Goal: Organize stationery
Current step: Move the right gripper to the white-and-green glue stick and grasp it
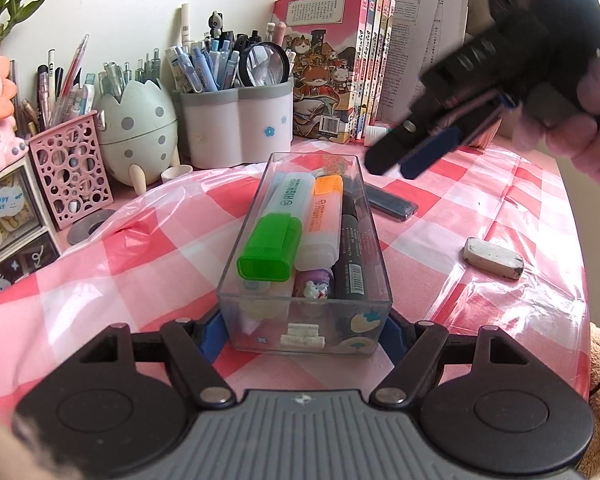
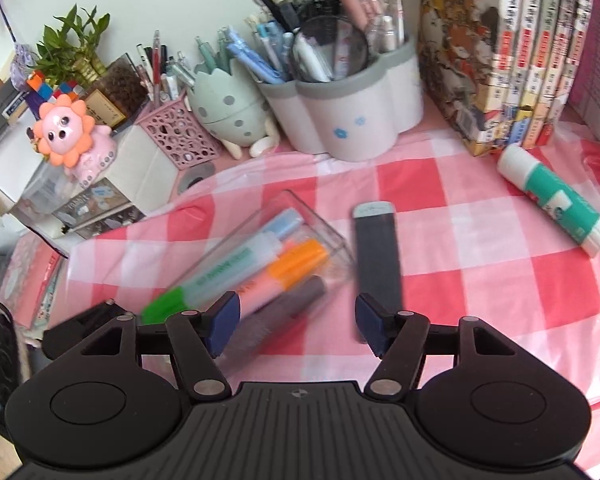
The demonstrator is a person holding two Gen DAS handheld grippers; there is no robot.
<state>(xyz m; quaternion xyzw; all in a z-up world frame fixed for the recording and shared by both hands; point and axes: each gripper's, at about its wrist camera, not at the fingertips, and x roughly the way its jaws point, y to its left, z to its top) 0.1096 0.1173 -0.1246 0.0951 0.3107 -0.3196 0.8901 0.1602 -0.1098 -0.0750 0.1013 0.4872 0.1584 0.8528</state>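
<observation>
On the checked tablecloth (image 1: 100,280) we see the clear box (image 1: 304,320) clamped at its near end between our left gripper's (image 1: 303,332) blue pads, markers inside. Our right gripper (image 2: 296,326) hangs above, jaws wide apart, holding nothing. Dark flat case (image 2: 378,252) lies just beside the box; glue stick (image 2: 556,200) near the books (image 2: 500,52); eraser (image 1: 493,258) well apart.

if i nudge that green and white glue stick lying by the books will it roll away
Probably yes: the green and white glue stick is a smooth cylinder lying on its side. The wrinkled plastic over the pink checked tablecloth may slow it. It looks rigid, likely light.
</observation>
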